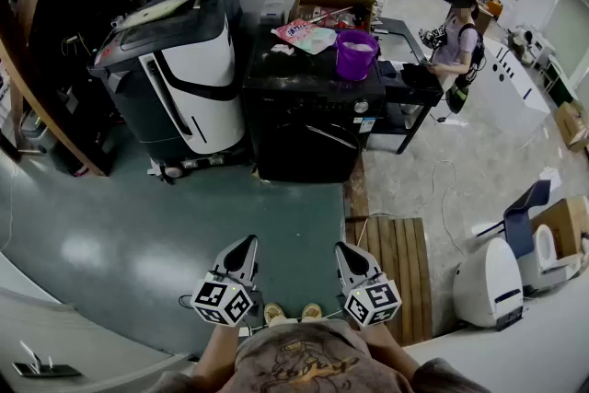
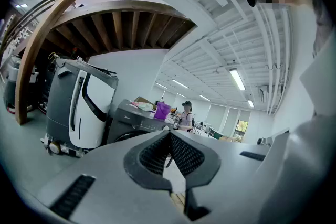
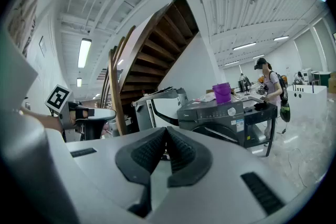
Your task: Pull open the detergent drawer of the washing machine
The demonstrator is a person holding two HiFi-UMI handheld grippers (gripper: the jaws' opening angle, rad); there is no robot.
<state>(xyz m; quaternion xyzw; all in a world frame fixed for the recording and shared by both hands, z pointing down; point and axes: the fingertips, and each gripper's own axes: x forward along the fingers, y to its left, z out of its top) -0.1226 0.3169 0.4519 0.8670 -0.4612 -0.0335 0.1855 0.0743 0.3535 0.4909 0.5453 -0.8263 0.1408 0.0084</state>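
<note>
Standing black washing machine [image 1: 308, 129], drawer [image 3: 189, 114] shut

The washing machine [image 1: 308, 120] is black. The bucket [image 1: 356, 53] is purple and the printed bag [image 1: 306, 35] pink. The floor scrubber [image 1: 175, 74] is white and dark grey. The floor [image 1: 110, 235] is dull green and the wooden pallet [image 1: 400, 276] brown. The left gripper [image 1: 247, 242] and right gripper [image 1: 342, 247] are grey, and their cubes carry black-and-white square markers.

A purple bucket [image 1: 356, 53] is seen beside a pink packet [image 1: 306, 35], with a grey-and-white machine [image 1: 184, 78] at their left and a person [image 1: 457, 40] standing at the right.
</note>
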